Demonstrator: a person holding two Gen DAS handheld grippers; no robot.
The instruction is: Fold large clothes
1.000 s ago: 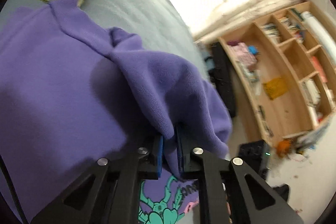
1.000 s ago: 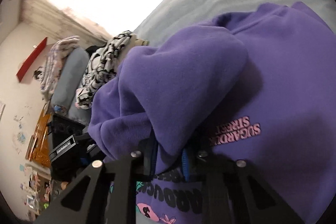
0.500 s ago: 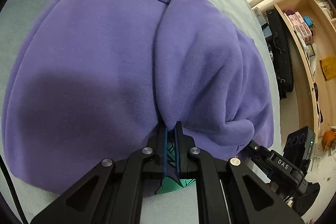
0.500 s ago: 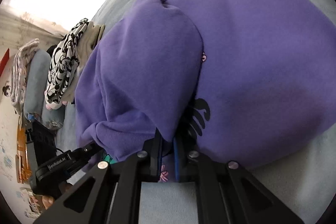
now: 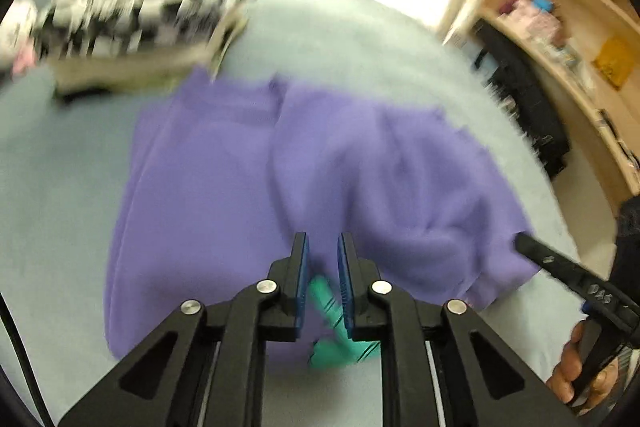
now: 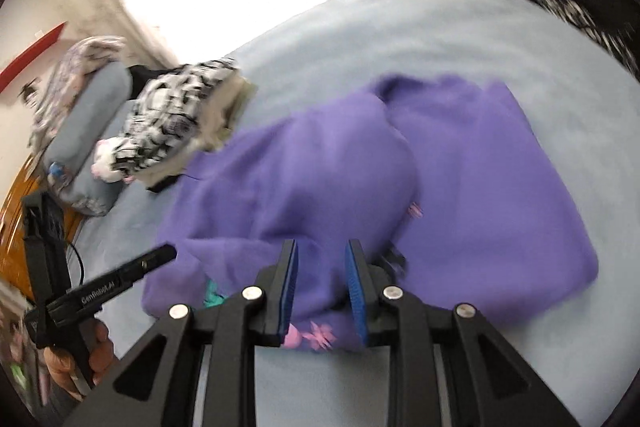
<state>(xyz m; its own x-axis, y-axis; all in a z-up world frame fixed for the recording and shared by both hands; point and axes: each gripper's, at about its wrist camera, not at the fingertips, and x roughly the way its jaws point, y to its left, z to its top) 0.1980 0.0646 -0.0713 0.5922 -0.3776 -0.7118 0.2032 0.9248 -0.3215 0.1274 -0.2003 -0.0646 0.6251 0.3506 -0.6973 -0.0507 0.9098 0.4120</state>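
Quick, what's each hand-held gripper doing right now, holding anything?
Left hand-held gripper: open, just released the purple sweatshirt.
Right hand-held gripper: open, holding nothing.

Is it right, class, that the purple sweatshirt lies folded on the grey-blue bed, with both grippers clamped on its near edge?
Not quite. The purple sweatshirt does lie folded on the grey-blue bed, but both wrist views show the left gripper and right gripper with their jaws apart above it, gripping nothing; they have just been opening.
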